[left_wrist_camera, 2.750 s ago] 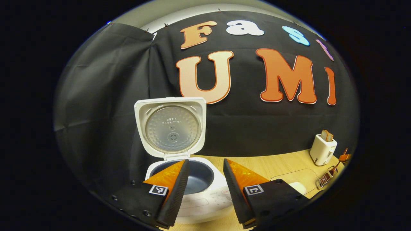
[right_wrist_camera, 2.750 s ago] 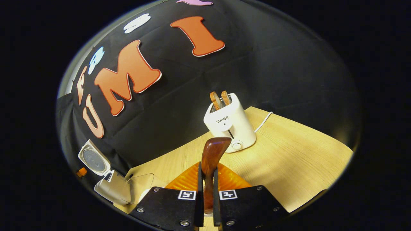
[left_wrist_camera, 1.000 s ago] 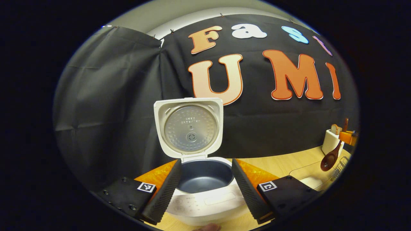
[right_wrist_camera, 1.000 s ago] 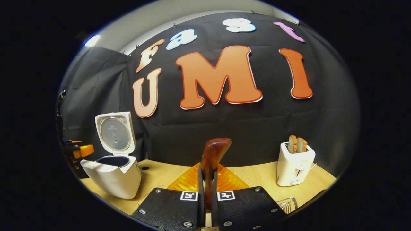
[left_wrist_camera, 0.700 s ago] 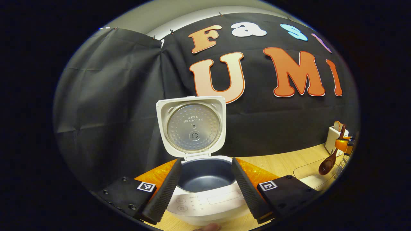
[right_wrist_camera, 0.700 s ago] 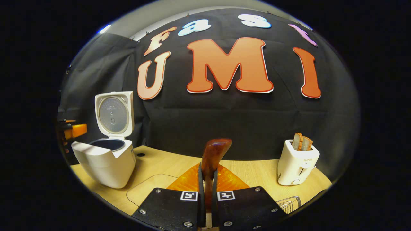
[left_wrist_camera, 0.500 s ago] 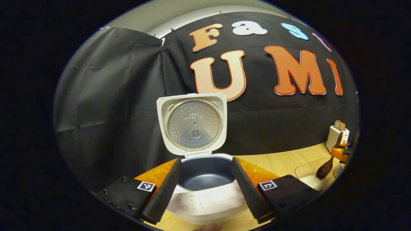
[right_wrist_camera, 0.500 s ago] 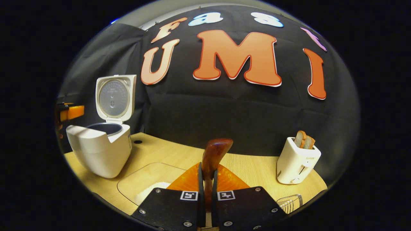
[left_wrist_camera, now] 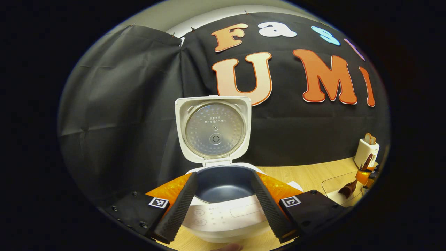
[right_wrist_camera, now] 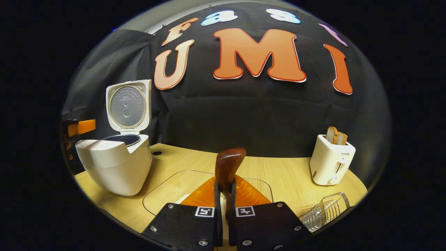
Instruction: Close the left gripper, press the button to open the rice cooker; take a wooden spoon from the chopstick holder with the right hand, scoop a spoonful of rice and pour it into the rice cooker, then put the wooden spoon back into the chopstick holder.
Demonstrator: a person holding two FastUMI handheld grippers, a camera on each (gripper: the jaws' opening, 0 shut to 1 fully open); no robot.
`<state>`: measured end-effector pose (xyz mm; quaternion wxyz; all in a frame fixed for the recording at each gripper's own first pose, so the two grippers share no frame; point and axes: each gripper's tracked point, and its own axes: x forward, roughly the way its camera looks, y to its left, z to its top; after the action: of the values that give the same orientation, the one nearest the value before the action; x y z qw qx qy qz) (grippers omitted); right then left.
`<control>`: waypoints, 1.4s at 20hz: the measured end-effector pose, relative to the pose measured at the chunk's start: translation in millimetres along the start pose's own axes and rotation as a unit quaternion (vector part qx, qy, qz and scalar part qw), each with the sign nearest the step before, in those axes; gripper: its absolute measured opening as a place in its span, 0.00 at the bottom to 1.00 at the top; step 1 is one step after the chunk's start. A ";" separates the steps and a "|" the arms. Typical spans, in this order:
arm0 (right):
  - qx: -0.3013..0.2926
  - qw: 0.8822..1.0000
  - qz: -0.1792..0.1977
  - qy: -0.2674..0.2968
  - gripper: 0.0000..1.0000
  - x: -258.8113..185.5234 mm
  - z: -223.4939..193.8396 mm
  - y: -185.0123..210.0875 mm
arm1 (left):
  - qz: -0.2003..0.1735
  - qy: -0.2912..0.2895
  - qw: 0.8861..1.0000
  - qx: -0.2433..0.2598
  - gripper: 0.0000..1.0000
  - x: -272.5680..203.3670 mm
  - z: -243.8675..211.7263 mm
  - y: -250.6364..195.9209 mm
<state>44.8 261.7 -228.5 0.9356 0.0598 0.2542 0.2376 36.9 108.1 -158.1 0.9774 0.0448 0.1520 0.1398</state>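
Note:
The white rice cooker (left_wrist_camera: 226, 219) stands with its lid (left_wrist_camera: 213, 129) raised and the dark inner pot (left_wrist_camera: 223, 183) bare. My left gripper (left_wrist_camera: 223, 177) hangs open just in front of it, one finger on each side of the pot. In the right gripper view, my right gripper (right_wrist_camera: 223, 186) is shut on the handle of the brown wooden spoon (right_wrist_camera: 228, 165), bowl end pointing forward over a clear tray (right_wrist_camera: 163, 190) that holds white rice (right_wrist_camera: 183, 199). The cooker (right_wrist_camera: 115, 165) lies to its left. In the left gripper view the spoon (left_wrist_camera: 348, 190) dips over that tray.
A white toaster (right_wrist_camera: 331, 162) with two bread slices stands at the back right of the wooden table (right_wrist_camera: 289, 181). The see-through chopstick holder (right_wrist_camera: 325, 208) lies at the near right. The left gripper (right_wrist_camera: 82, 127) shows beside the cooker at the far left.
My right gripper has swung round and tipped down with the spoon, from beside the toaster to over the rice tray. The left gripper stays open and has shifted slightly at the cooker.

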 end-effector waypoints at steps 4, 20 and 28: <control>0.053 0.998 0.000 0.016 0.08 -3.3 -7.5 10.7 | -0.002 -0.008 1.000 -0.001 1.00 -1.6 0.1 -0.2; 0.365 0.928 0.006 0.076 0.08 1.1 -13.1 2.6 | 0.003 -0.012 1.000 -0.015 0.97 -14.4 -4.2 19.8; 0.487 0.868 0.026 0.089 0.07 3.7 -18.8 0.0 | 0.007 -0.009 1.000 -0.027 1.00 -19.5 -7.9 28.6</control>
<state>38.1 263.3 -246.4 0.7542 0.4934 0.4185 0.1124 9.2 130.2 -156.4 0.9785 0.0208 0.1395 0.1505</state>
